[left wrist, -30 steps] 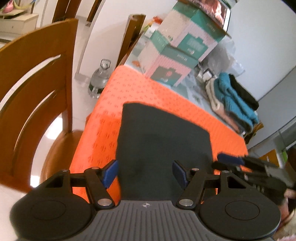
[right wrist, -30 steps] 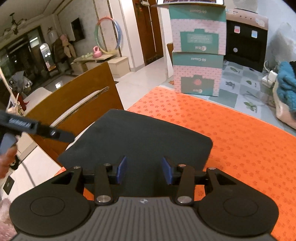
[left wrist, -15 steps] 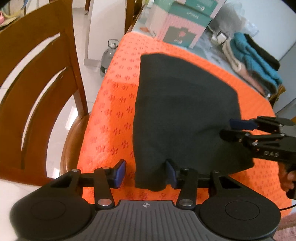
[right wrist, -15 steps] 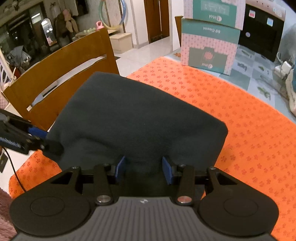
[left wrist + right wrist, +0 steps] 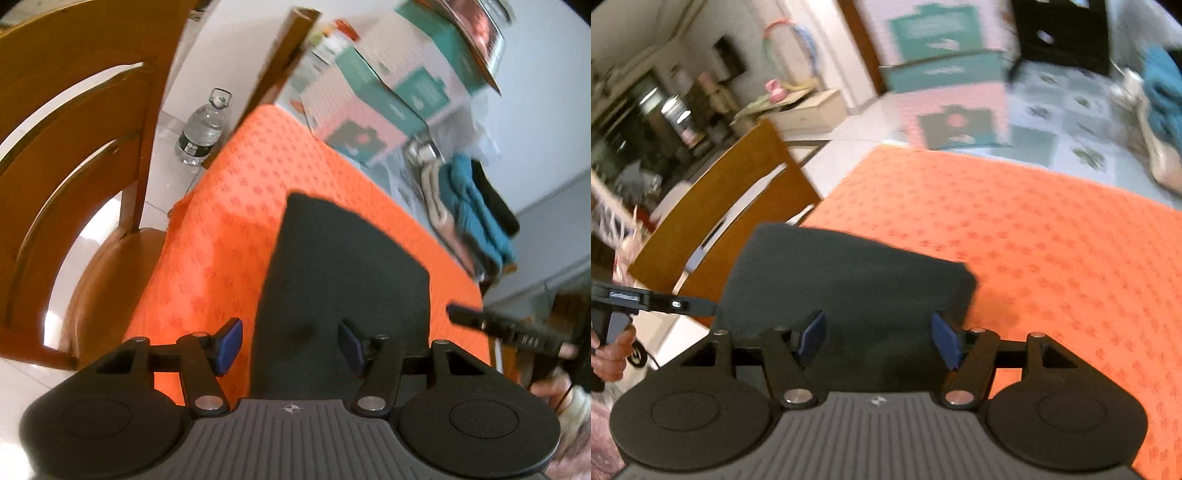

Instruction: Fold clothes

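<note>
A dark folded garment lies flat on the orange tablecloth, near the table's front left corner. My left gripper hovers open over the garment's near edge, its blue pads wide apart and holding nothing. The right gripper shows side-on at the garment's right edge. In the right wrist view the same garment lies under my right gripper, which is open and empty. The left gripper pokes in from the left beside the cloth. Both views are motion-blurred.
A wooden chair stands tight against the table's left side, with a water bottle on the floor beyond it. Pink and teal boxes sit at the table's far end. Several folded clothes are stacked at the far right.
Both grippers have opened wider and drawn back from the garment's near edge. The garment now lies on the cloth on its own.
</note>
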Available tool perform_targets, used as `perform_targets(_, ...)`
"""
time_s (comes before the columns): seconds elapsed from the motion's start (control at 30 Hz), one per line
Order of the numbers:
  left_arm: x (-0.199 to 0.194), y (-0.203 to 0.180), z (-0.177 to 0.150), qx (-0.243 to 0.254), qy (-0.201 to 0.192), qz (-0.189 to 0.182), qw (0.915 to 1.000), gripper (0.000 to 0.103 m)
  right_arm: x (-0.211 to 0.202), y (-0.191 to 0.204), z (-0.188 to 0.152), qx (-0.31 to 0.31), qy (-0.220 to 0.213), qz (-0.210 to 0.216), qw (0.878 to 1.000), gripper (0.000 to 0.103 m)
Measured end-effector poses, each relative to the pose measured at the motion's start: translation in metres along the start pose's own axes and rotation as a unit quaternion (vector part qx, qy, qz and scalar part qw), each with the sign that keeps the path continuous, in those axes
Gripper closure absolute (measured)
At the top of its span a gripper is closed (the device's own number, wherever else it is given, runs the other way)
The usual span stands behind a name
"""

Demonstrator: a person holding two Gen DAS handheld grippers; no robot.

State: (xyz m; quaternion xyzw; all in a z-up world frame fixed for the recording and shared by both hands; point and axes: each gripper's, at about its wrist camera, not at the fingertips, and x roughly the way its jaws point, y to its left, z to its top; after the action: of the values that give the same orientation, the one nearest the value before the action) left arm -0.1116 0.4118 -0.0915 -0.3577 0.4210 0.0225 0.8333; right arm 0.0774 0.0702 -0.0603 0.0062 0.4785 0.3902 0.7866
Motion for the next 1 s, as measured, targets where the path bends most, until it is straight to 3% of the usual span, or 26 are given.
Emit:
perform_targets(0.1,0.015,0.001,0.011,0.002,0.005,0.012,0.9999,0.044,0.003,-0.013,0.000,0.026,-0.005,-0.014,1.000,0.033)
perform_targets(0.23,0.031,-0.005,0.019,0.019,0.002,0.013,0.9997,0.061,0.014,-0.014,-0.003,0.036,-0.008,-0.018,0.999,0.033)
perform_targets(0.33,0.040,-0.009,0.025,0.028,-0.001,0.022,0.9994,0.063,0.026,-0.012,-0.005,0.037,-0.002,-0.022,0.999,0.034)
perform_targets(0.7,0.059,-0.007,0.027,0.028,-0.004,0.033,0.9991,0.060,0.060,-0.038,-0.022,0.123,0.020,-0.005,0.992,0.033)
perform_targets(1.0,0.032,0.000,0.019,0.001,-0.016,0.015,0.9998,0.053,0.033,-0.042,-0.061,0.199,0.028,0.060,0.978,0.028)
